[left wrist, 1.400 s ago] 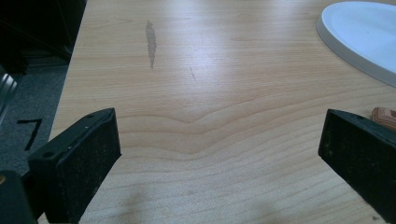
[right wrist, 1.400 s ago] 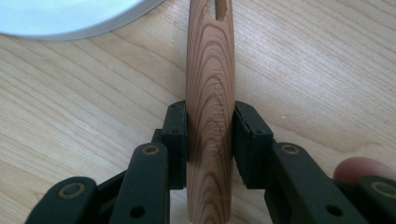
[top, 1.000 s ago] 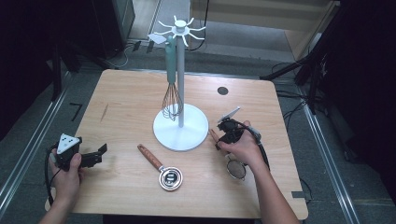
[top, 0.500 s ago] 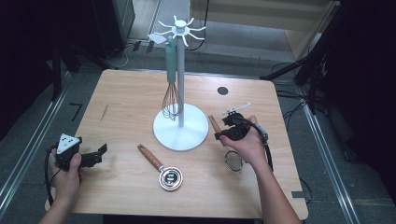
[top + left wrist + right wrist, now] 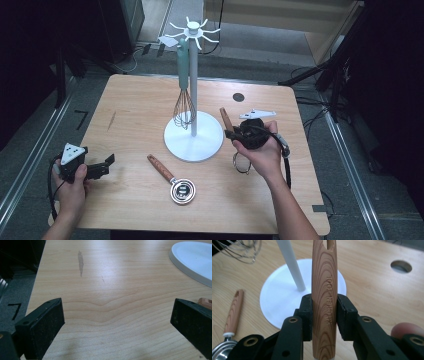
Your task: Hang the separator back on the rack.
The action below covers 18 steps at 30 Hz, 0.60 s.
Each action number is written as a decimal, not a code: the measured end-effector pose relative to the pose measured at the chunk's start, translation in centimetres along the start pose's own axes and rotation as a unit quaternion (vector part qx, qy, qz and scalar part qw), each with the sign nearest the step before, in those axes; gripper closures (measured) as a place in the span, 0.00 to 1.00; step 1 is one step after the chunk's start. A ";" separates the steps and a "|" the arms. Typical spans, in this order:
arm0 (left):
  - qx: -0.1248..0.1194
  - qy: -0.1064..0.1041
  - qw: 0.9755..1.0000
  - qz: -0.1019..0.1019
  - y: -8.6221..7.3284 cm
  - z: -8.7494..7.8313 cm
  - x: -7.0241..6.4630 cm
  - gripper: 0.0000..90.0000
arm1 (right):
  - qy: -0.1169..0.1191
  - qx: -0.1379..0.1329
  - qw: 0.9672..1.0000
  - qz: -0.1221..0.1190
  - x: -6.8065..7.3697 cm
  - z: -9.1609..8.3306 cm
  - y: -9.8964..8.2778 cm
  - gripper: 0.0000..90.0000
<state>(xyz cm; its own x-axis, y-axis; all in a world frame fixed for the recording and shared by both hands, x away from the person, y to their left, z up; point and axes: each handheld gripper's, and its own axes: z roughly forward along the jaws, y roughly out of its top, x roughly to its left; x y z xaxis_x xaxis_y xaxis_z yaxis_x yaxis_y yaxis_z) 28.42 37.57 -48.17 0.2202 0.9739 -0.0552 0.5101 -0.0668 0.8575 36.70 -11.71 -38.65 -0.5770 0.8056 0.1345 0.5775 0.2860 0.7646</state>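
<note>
Right gripper (image 5: pixel 322 312) had its jaws clamped on the wooden-handled utensil (image 5: pixel 323 290), not yet hung on the rack (image 5: pixel 192 90). Left gripper (image 5: pixel 95 170) sat released.

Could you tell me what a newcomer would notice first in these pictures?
Probably the tall white utensil stand at the table's middle, with a teal-handled whisk hanging from its top. Just right of it, the right gripper clamps a wood-handled utensil; a matching wood-handled strainer lies near the front edge.
</note>
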 end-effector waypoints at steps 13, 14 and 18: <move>-0.001 0.001 1.000 0.000 0.0 0.0 0.0 0.00 | -0.012 -0.091 0.996 -0.020 2.0 -1.7 0.6 0.78; -0.001 0.001 1.000 0.001 0.0 0.0 0.0 0.00 | -0.012 -0.097 0.995 -0.019 2.2 -1.8 0.7 0.78; -0.001 0.002 1.000 0.001 0.0 0.0 0.0 0.00 | -0.016 -0.121 0.992 -0.021 2.7 -2.4 1.0 0.78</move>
<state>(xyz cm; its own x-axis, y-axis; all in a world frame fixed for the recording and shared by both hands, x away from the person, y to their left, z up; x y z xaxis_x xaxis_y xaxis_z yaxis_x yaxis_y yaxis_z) 28.43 37.52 -48.18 0.2179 0.9746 -0.0512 0.5086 -0.0687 0.8582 34.35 -10.44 -35.98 -0.5766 0.8129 0.0819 0.3952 0.1897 0.8988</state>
